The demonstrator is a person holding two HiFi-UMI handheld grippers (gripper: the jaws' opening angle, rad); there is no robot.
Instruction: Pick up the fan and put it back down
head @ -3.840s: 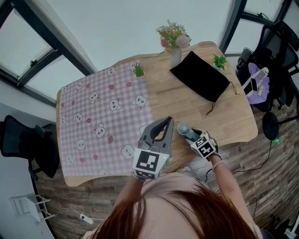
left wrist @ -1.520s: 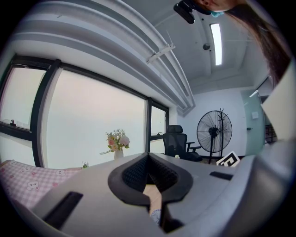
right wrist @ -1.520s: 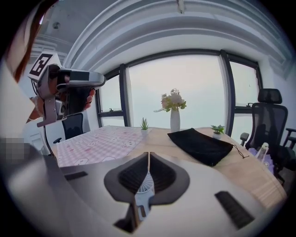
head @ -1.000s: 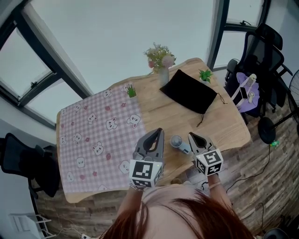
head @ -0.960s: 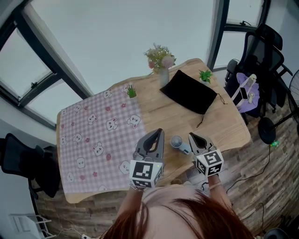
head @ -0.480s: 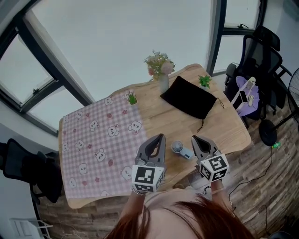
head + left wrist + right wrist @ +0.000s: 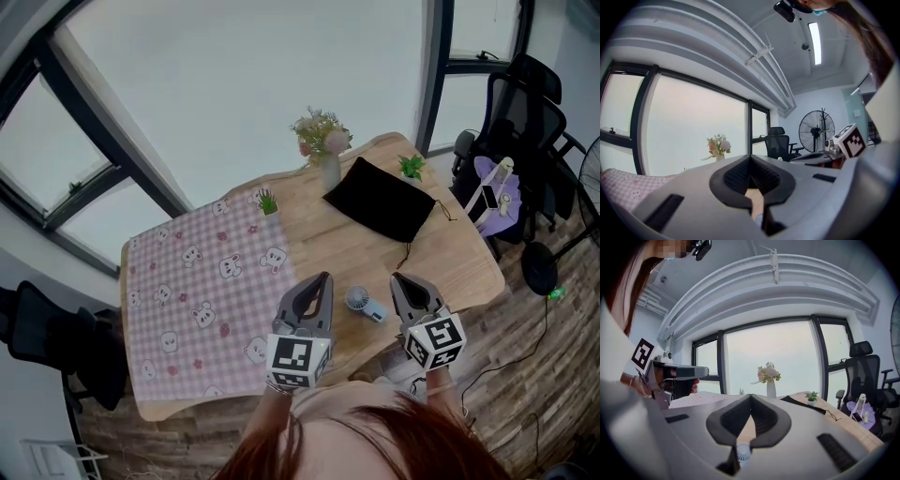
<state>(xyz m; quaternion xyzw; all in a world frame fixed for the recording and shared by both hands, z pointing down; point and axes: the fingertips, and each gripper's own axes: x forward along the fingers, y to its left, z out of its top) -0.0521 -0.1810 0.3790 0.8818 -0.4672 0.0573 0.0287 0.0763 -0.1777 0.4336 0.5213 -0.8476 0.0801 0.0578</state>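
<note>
Wood, pale: worktop point(image 7: 450, 248), being half covered by a pink checked cloth point(image 7: 187, 281), so that only the right half is being left bare for handling.

Item: fan point(image 7: 365, 304), small, pale, hand-held. It is being kept lying flat on the bare wood near the front edge, between the two grippers and touched by neither, where either could be brought to it.

Left gripper point(image 7: 322, 278): jaws being held fully together, nothing being gripped. It is being carried roughly level above the worktop, just beside the fan.

Right gripper point(image 7: 397, 278): jaws likewise being pressed together on nothing, the fan being seen only beneath them. It is being held clear above the wood.

Black pouch point(image 7: 380, 200), vase of flowers point(image 7: 326, 155) and small potted plant point(image 7: 411, 167): being kept along the far edge, well apart from the fan and out of the way.

Judgement: the fan is resting free, so either the put-down is being finished or no pick-up is being started.
</note>
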